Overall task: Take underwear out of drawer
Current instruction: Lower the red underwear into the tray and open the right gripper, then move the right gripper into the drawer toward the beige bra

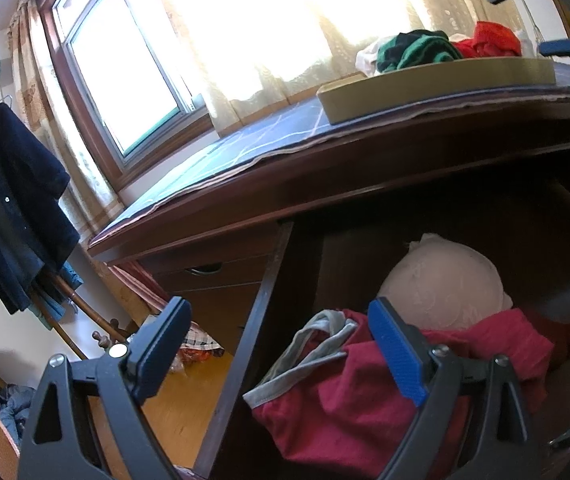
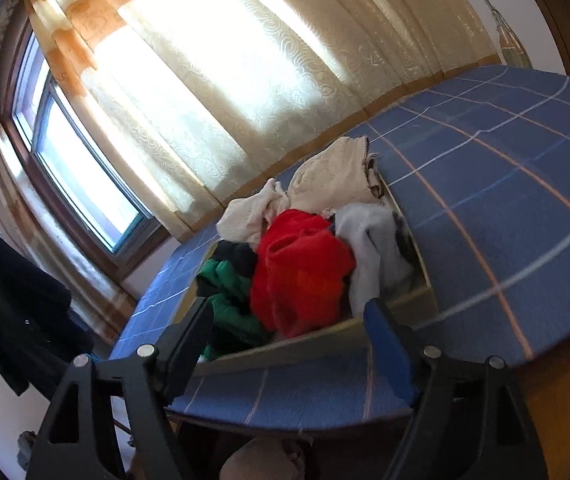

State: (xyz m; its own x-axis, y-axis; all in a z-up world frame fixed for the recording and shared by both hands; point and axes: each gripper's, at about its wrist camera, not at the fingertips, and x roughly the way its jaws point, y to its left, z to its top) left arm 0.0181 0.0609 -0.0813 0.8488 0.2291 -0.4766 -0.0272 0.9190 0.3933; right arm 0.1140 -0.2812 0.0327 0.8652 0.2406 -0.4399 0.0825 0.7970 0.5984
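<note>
Under the desktop [image 1: 325,178], only the left view shows maroon underwear [image 1: 345,396]; left tongs [image 1: 281,308] and right tongs [image 2: 289,310] gape empty.

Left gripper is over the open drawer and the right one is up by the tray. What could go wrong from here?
1. The left gripper straddles the drawer's side wall; closing or descending here may catch wood, not cloth.
2. The dark red underwear overlaps the pale bra, so one pull may drag both.
3. The tray is heaped; the red garment sits near its front rim and could spill if the open right gripper nudges it.
</note>
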